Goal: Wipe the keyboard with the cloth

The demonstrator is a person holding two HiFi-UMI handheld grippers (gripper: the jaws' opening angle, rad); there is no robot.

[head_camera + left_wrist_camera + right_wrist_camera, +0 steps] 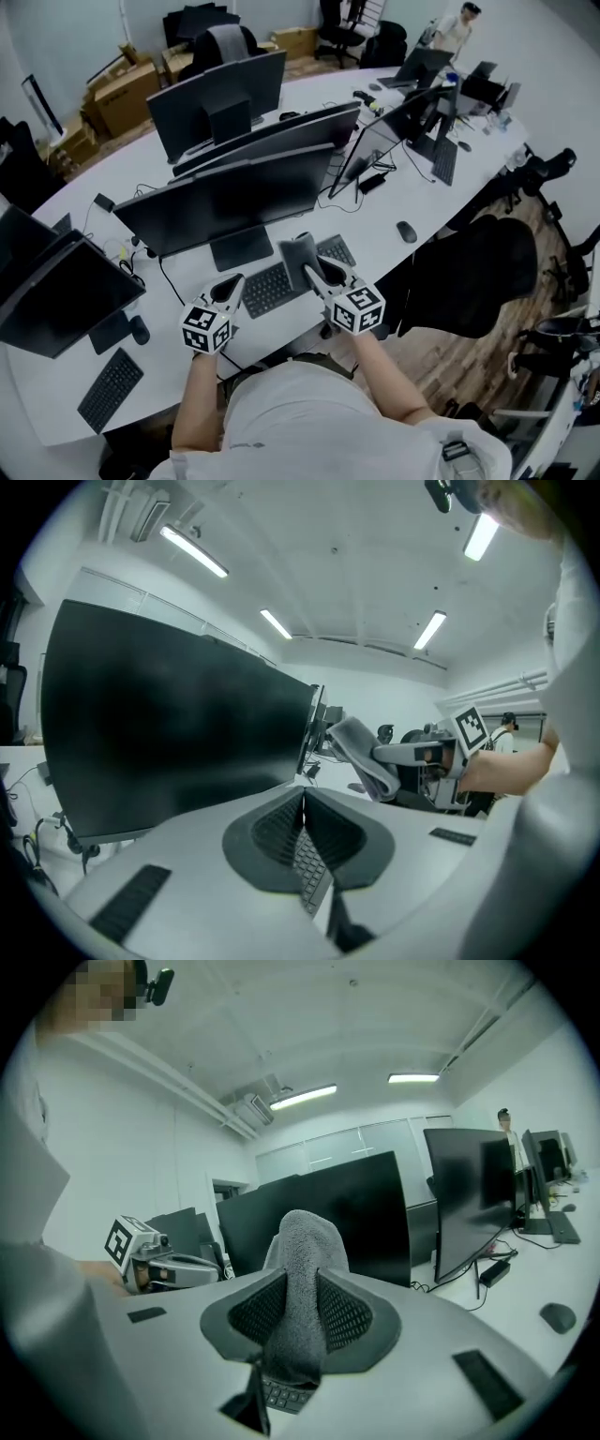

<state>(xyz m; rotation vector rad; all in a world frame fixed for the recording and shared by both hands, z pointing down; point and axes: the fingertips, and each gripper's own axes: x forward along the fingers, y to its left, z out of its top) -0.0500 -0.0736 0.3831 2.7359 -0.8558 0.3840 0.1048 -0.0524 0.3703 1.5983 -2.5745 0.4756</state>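
A dark keyboard (272, 286) lies on the white desk (394, 258) in front of a monitor stand. My right gripper (307, 270) hangs over the keyboard's middle, shut on a grey cloth (299, 253) that sticks up past the jaws. In the right gripper view the cloth (302, 1241) fills the gap of the right gripper (302, 1302), and keys of the keyboard (284, 1395) show below. My left gripper (232, 284) is at the keyboard's left end, shut with nothing in it. In the left gripper view the left gripper (302, 808) has its jaws together over the keyboard (311, 866).
A wide black monitor (230, 199) on its stand (242, 248) rises just behind the keyboard. A mouse (406, 232) lies to the right. A second keyboard (111, 389) and mouse (139, 329) lie at the left. A black office chair (478, 272) stands at the desk's right edge.
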